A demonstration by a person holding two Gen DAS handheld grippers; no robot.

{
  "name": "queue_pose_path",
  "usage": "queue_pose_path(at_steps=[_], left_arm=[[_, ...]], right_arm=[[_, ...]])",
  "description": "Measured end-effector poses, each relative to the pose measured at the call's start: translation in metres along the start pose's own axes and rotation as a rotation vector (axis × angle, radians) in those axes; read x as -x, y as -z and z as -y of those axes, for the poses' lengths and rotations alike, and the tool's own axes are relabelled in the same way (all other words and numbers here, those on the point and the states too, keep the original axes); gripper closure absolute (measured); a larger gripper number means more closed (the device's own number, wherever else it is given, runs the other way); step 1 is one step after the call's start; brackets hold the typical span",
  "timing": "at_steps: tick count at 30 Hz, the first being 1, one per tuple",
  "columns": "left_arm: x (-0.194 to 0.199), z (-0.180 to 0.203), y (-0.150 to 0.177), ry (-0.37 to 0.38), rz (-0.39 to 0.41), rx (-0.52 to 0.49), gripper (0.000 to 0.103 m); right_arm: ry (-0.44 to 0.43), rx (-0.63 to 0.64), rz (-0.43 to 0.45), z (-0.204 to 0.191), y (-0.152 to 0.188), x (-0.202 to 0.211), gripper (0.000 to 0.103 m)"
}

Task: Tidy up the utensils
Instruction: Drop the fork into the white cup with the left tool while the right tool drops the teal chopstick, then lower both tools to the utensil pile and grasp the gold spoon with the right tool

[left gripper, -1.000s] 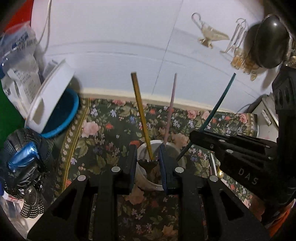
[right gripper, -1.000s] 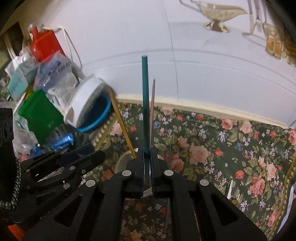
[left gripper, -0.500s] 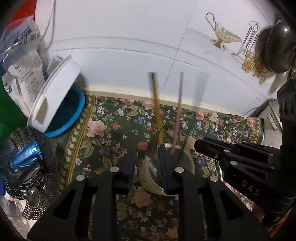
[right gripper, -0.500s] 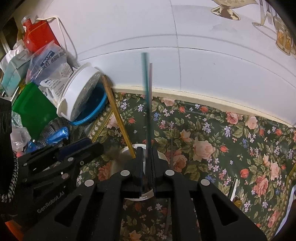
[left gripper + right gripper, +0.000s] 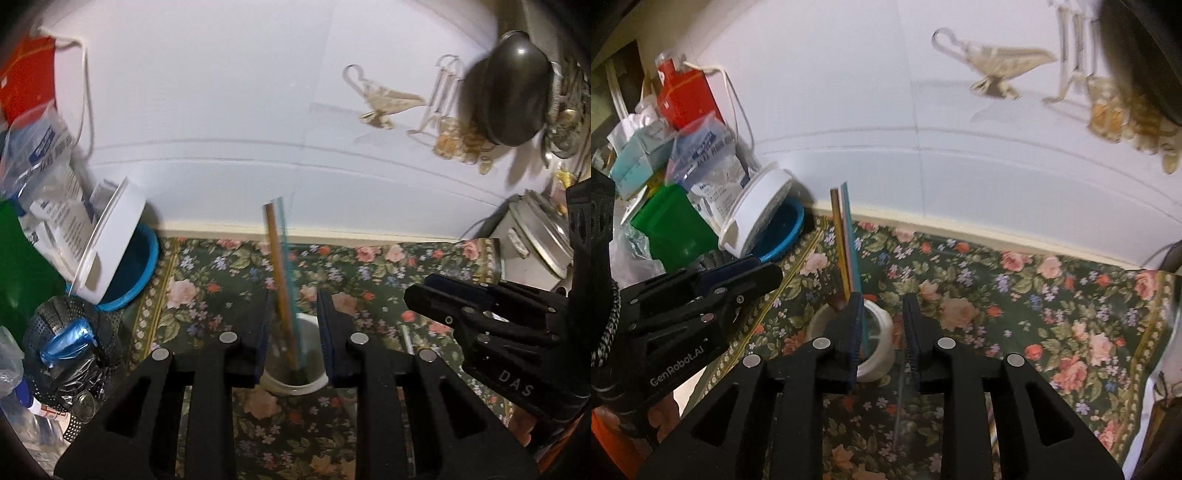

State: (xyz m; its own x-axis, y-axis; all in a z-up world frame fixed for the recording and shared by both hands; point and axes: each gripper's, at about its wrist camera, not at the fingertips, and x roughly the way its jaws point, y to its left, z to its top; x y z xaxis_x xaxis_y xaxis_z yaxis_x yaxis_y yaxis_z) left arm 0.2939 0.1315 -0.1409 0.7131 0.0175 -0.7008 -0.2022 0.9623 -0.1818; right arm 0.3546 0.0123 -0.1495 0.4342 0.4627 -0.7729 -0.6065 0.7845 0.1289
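Note:
A white cup [image 5: 295, 386] stands on the floral tablecloth [image 5: 369, 266]. A yellow-handled utensil [image 5: 279, 266] and a teal-handled one [image 5: 285, 236] stand in it, leaning together. My left gripper [image 5: 293, 325] hovers above the cup; its jaws are opening, and the handles rise between them untouched. In the right wrist view the cup [image 5: 882, 350] sits under my right gripper [image 5: 882, 325]. Its jaws are opening too, and the teal handle [image 5: 851, 240] runs beside the left finger without being pinched. A pink handle shows between teal and yellow [image 5: 839, 236]. Each gripper appears in the other's view: right gripper [image 5: 421, 291], left gripper [image 5: 766, 267].
At left are a tilted white tub [image 5: 110, 243] on a blue bowl, a perforated metal strainer [image 5: 62, 339] and a green box [image 5: 672, 225]. A white appliance [image 5: 532, 236] stands at right. Thin loose utensils [image 5: 899, 406] lie on the cloth near the cup. A white wall is behind.
Both grippers have lifted away from the cup. The right jaws, shut on the teal handle before, have spread, and that handle now leans against the yellow one in the cup.

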Motion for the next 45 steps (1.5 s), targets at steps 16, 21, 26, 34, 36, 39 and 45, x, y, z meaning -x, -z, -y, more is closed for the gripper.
queue_pose_path(at_steps=[16, 21, 26, 34, 36, 39, 45], left_arm=[[-0.006, 0.092, 0.010, 0.119, -0.047, -0.090, 0.065], [-0.028, 0.112, 0.028, 0.126, -0.119, -0.094, 0.062], [-0.060, 0.125, 0.058, 0.115, -0.226, -0.091, 0.062], [-0.100, 0.128, 0.105, 0.081, -0.366, -0.095, 0.062], [-0.106, 0.127, 0.115, 0.074, -0.391, -0.093, 0.062], [-0.113, 0.124, 0.127, 0.070, -0.424, -0.083, 0.062], [-0.117, 0.120, 0.136, 0.054, -0.439, -0.084, 0.062]], right_arm=[[0.130, -0.055, 0.105, 0.059, 0.031, 0.080, 0.074], [0.160, -0.091, 0.087, 0.083, 0.049, 0.089, 0.068], [0.176, -0.134, 0.028, 0.108, 0.073, 0.080, 0.067], [0.170, -0.184, -0.163, 0.137, 0.125, 0.025, 0.067], [0.156, -0.197, -0.202, 0.139, 0.135, 0.011, 0.067], [0.138, -0.205, -0.254, 0.142, 0.147, -0.010, 0.067], [0.116, -0.207, -0.307, 0.139, 0.156, -0.040, 0.067]])
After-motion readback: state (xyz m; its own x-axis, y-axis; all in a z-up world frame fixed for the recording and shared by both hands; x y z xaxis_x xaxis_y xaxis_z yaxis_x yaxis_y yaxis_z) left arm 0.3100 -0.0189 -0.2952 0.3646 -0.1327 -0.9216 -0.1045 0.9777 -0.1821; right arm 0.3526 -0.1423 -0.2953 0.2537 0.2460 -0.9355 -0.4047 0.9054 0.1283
